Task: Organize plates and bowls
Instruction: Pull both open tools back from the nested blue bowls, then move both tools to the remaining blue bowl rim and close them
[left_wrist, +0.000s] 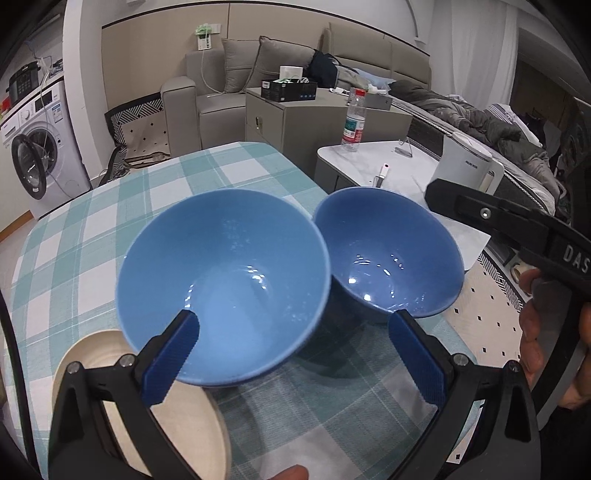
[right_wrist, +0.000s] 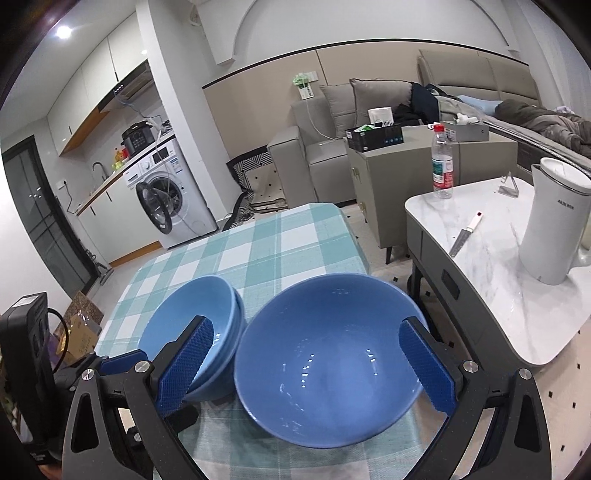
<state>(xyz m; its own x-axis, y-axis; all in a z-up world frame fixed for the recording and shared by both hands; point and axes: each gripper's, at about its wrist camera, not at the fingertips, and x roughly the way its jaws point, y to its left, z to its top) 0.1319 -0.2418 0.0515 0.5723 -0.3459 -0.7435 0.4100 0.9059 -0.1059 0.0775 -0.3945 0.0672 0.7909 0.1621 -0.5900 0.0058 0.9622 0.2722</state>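
A table under a teal-and-white checked cloth (right_wrist: 280, 240) takes up the middle of both views, and the dishes are gathered at its near end. On the left a stack of blue bowls (right_wrist: 192, 325) has already been formed, at least two nested rims being visible from the right wrist view. Just to its right a single blue bowl (right_wrist: 325, 365) is seen, rims close or touching; it is not yet nested, so that step is judged to remain. A cream plate (left_wrist: 147, 413) lies at the near left, partly beneath the stack's edge; no other plate is shown. The left gripper (left_wrist: 295, 354) is held spread, one finger over the stack's near rim, nothing pinched. The right gripper (right_wrist: 310, 369) is likewise spread wide around the single bowl, its pads apart from the walls; whether the bowl rests on the cloth cannot be told
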